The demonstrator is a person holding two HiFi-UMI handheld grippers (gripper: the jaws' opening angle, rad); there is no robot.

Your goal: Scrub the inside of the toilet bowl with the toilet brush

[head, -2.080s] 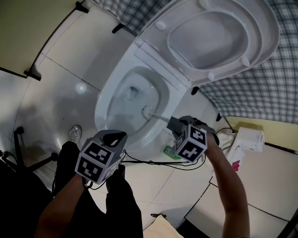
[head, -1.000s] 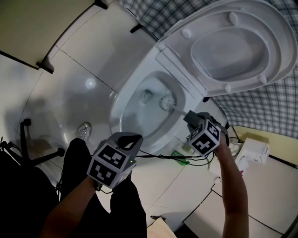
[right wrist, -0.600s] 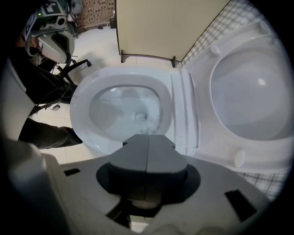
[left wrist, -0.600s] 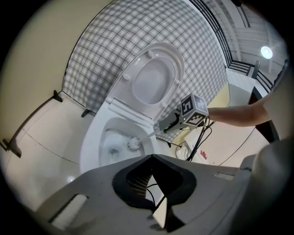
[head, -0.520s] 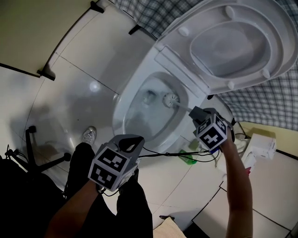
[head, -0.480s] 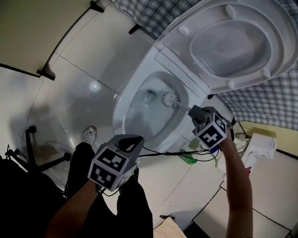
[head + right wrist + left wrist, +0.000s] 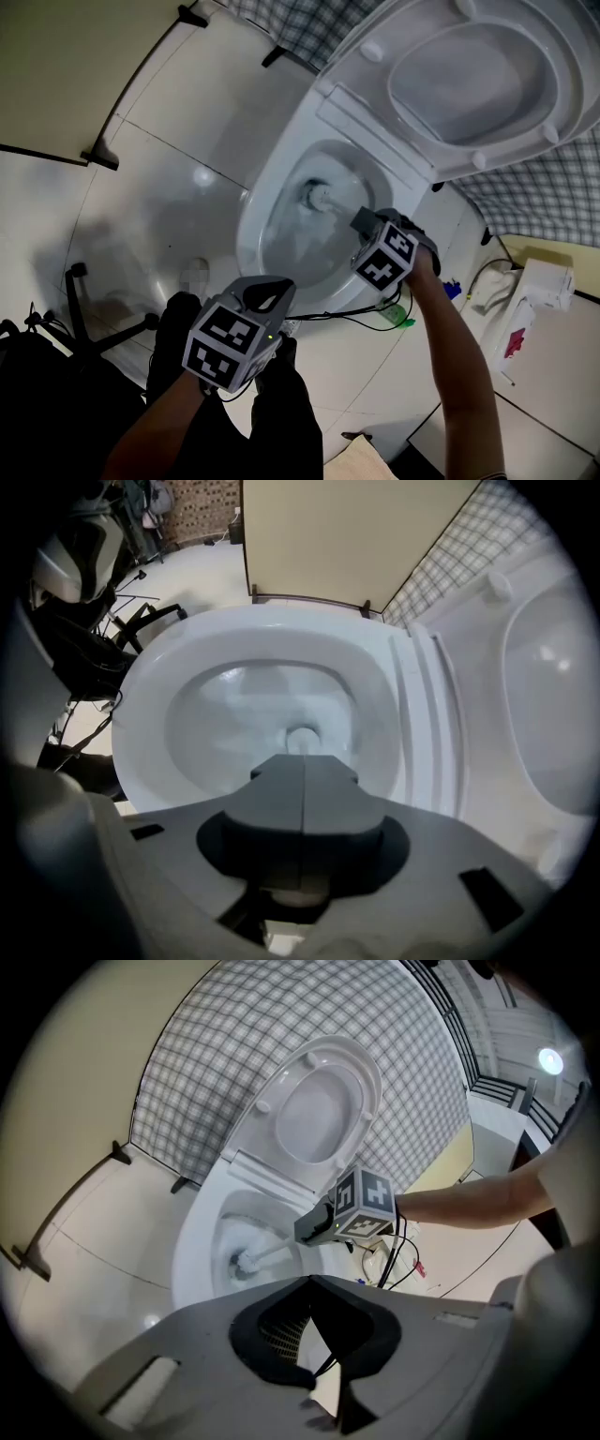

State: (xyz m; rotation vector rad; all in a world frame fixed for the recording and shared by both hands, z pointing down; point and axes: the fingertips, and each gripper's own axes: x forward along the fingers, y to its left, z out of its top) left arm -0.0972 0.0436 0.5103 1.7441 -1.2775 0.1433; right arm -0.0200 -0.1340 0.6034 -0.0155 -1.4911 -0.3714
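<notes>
Gripping the toilet brush (image 7: pixel 322 196) by its thin straight handle, the right gripper (image 7: pixel 366 223) is clamping its jaws shut on it above the rim of the toilet bowl (image 7: pixel 255 234). I am looking at glossy white ceramic: an oval basin, with its smooth lid (image 7: pixel 487 75) raised against checked wall tiles (image 7: pixel 281 28). The brush's round white bristle head is sitting low in the basin by the drain. Its long axis is slanting from the gripper down into the bowl. The left gripper (image 7: pixel 267 292) is hovering in front of the bowl, jaws together, empty.

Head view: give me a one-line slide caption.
Right gripper holds the toilet brush down in the toilet bowl; left gripper hangs shut nearby.
</notes>
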